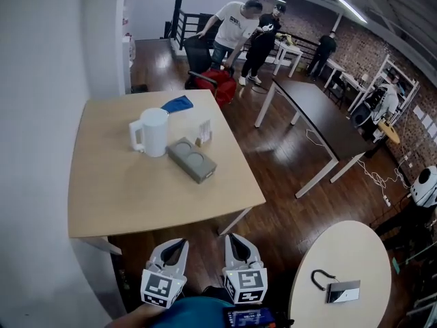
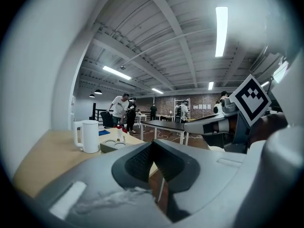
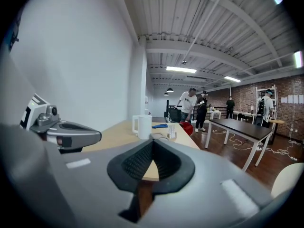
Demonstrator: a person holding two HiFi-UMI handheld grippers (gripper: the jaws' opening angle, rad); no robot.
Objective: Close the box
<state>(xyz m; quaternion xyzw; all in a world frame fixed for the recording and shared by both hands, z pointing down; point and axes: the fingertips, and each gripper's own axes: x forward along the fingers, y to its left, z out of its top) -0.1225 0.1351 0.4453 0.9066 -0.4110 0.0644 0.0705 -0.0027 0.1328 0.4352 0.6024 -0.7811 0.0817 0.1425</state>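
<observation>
The box [image 1: 192, 160] sat on the table [image 1: 123, 197], just beside the white jug [image 1: 154, 132]. Its long side ran slantwise, from far left to near right. Both tools were held low, off the table's near edge, well apart from the box. The left gripper [image 1: 177, 243] had its jaws together on nothing, and so did the right gripper [image 1: 233, 240]. The box lay straight ahead, a bit nearer the left one, so both would need to reach forward.

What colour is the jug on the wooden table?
The jug is white; the head view shows it best.
</observation>
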